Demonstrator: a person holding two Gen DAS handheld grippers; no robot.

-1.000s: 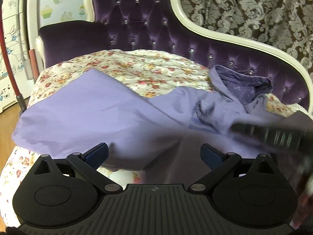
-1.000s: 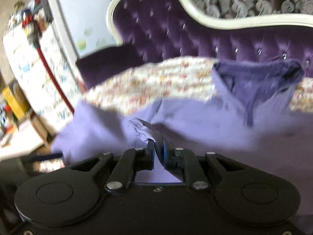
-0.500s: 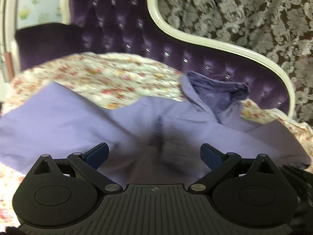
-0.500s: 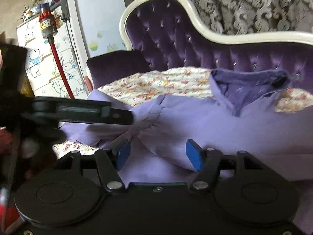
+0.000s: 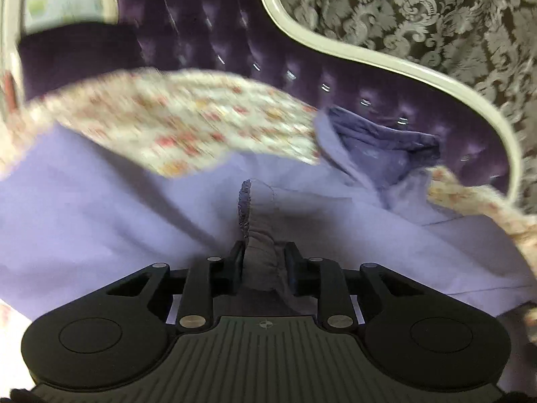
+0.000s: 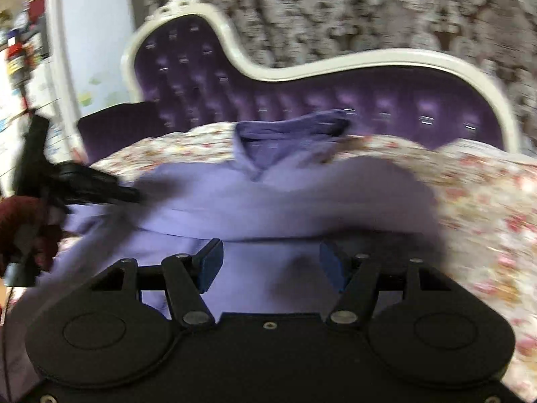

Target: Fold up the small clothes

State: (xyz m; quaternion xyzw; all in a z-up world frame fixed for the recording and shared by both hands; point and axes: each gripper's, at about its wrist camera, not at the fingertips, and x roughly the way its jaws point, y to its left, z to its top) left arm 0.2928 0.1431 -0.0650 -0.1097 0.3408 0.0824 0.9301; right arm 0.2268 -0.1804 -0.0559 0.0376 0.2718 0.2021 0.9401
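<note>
Shirt cuff [image 5: 250, 235] in left tongs [image 5: 263, 263]

One lavender garment [image 5: 100, 221] lies on one floral sheet [image 5: 188, 117], on one purple tufted sofa [image 5: 208, 33]. Two claws appear: the left claw [image 5: 264, 265] and the right claw [image 6: 270, 265].

purple tufted sofa [image 5: 208, 33] (white frame) | floral cover [image 6: 486, 201] | damask curtain [image 5: 419, 10]
</note>
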